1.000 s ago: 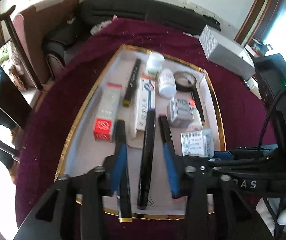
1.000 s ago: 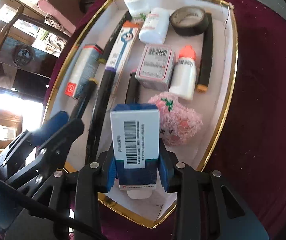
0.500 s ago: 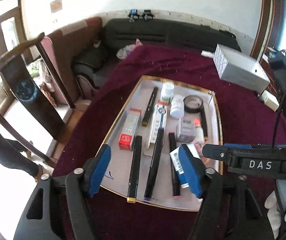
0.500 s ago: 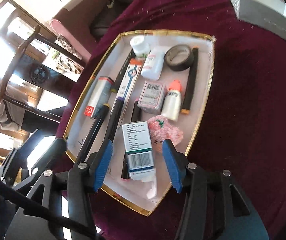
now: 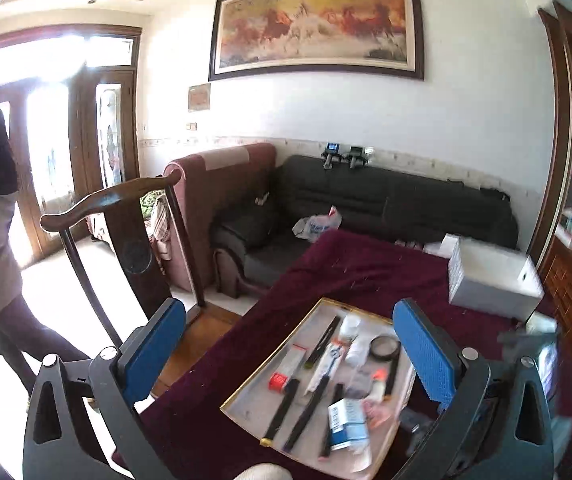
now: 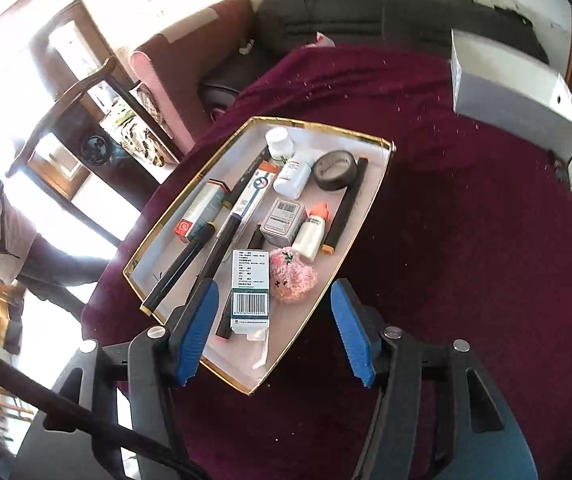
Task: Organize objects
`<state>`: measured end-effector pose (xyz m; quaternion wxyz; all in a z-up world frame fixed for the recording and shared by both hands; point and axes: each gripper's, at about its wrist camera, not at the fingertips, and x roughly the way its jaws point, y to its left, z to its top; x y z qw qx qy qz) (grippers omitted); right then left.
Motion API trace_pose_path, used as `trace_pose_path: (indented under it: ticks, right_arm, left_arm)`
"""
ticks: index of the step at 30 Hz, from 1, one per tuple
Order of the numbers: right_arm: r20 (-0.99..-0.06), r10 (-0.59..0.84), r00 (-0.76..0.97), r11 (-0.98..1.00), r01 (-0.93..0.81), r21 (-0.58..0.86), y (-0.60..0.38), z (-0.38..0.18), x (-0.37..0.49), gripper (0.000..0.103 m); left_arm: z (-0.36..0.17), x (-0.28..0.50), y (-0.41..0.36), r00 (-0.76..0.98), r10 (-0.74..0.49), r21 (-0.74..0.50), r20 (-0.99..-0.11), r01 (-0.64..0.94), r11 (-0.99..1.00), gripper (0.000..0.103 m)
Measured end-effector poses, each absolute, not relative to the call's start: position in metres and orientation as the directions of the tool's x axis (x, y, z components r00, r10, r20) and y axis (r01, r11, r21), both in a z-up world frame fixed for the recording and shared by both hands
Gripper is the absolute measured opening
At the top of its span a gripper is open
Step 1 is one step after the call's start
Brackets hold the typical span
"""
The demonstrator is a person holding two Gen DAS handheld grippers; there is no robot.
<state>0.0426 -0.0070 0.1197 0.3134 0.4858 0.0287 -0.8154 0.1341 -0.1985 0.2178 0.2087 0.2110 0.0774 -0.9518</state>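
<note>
1. The table (image 6: 465, 240) under its maroon cloth carries a gold-rimmed tray (image 6: 377, 184), which gathers the small things in one place.
2. Both claws hang above it, spread wide and empty: the left gripper (image 5: 289, 354) high, the right gripper (image 6: 274, 330) over the near edge.
3. The markers (image 6: 222, 240) lie lengthwise, side by side, to save room.
4. The blue-and-white box (image 6: 250, 280) lies flat, barcode up, touching the pink toy (image 6: 291, 274); it looks just placed.

Gold-rimmed tray (image 6: 369, 204), maroon cloth (image 6: 465, 264)
</note>
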Motion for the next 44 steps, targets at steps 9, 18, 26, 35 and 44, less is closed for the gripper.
trace_pose_path:
  ticks: [9, 18, 26, 35, 44]
  right_arm:
    - [-0.821, -0.491, -0.29, -0.754, 0.614, 0.234, -0.013, 0.108, 0.07, 0.065]
    - [-0.823, -0.488, -0.292, -0.705, 0.688, 0.174, -0.027, 0.102, 0.089, 0.066]
    - [-0.828, -0.469, -0.309, -0.713, 0.685, 0.149, -0.027, 0.097, 0.08, 0.066]
    - [-0.851, -0.436, -0.294, -0.73, 0.669, 0.143, -0.03, 0.083, 0.07, 0.066]
    - [-0.86, -0.427, -0.281, -0.724, 0.676, 0.139, -0.036, 0.077, 0.071, 0.066]
  left_arm:
    - [0.2, 0.123, -0.206, -0.738, -0.386, -0.041, -0.553, 0.487, -0.872, 0.102]
    - [0.168, 0.111, -0.2, -0.671, -0.38, -0.012, -0.637, 0.501, -0.865, 0.102]
    - [0.146, 0.097, -0.196, -0.622, -0.383, 0.036, -0.683, 0.495, -0.868, 0.102]
    - [0.119, 0.09, -0.204, -0.553, -0.367, 0.052, -0.748, 0.502, -0.863, 0.102]
    - [0.098, 0.085, -0.207, -0.485, -0.339, 0.057, -0.806, 0.507, -0.86, 0.102]
